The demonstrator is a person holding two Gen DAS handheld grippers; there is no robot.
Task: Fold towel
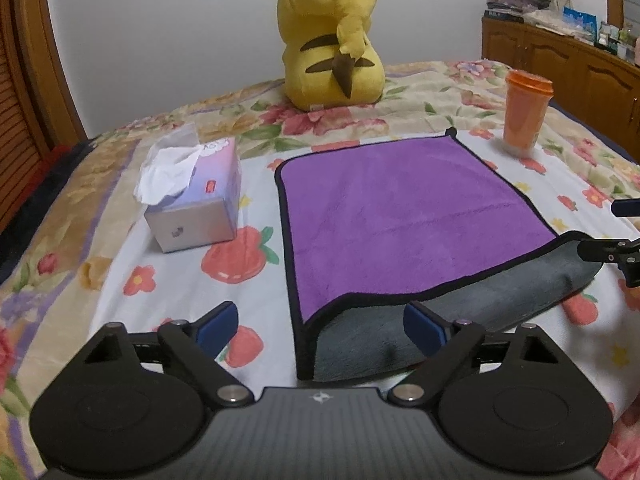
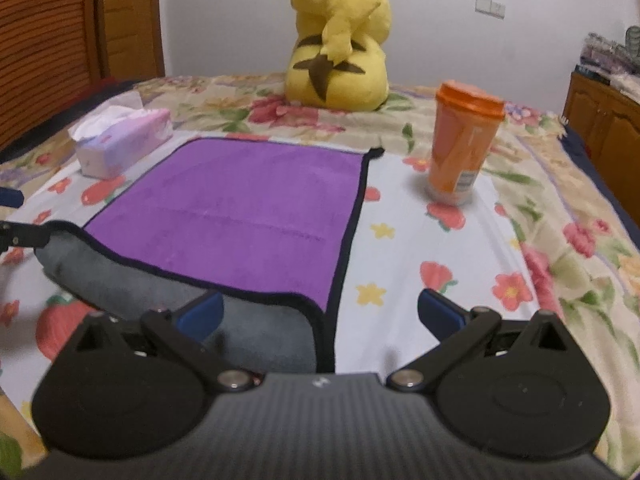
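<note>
- The left tool (image 1: 320, 326) is spread wide, its blue pads apart, gripping nothing; the towel's near left corner sits between and just ahead of them.
- The right tool (image 2: 320, 314) is likewise spread wide and empty, over the towel's near right corner.
- The towel (image 1: 400, 208) lies on the bed (image 1: 248, 360) straight ahead of both tools: plush purple face up, black piped edge, rounded corners. Its near edge is turned over, showing a grey fleecy underside.
- In the left wrist view another tool's black linkage touches the turned-over corner at the right edge; I cannot tell whether it grips.
- Ahead and left of the towel stands a tissue box (image 1: 200, 204), pale lilac card with a small red label too blurred to read, white tissue crumpled out of the top.
- Ahead and right stands an orange plastic cup (image 2: 460, 144) with a lid, upright; its label is unreadable.
- Farthest ahead sits a yellow plush toy (image 1: 332, 36), brown stripes on its back.
- The bed cover is smooth printed cloth with flowers and strawberries.
</note>
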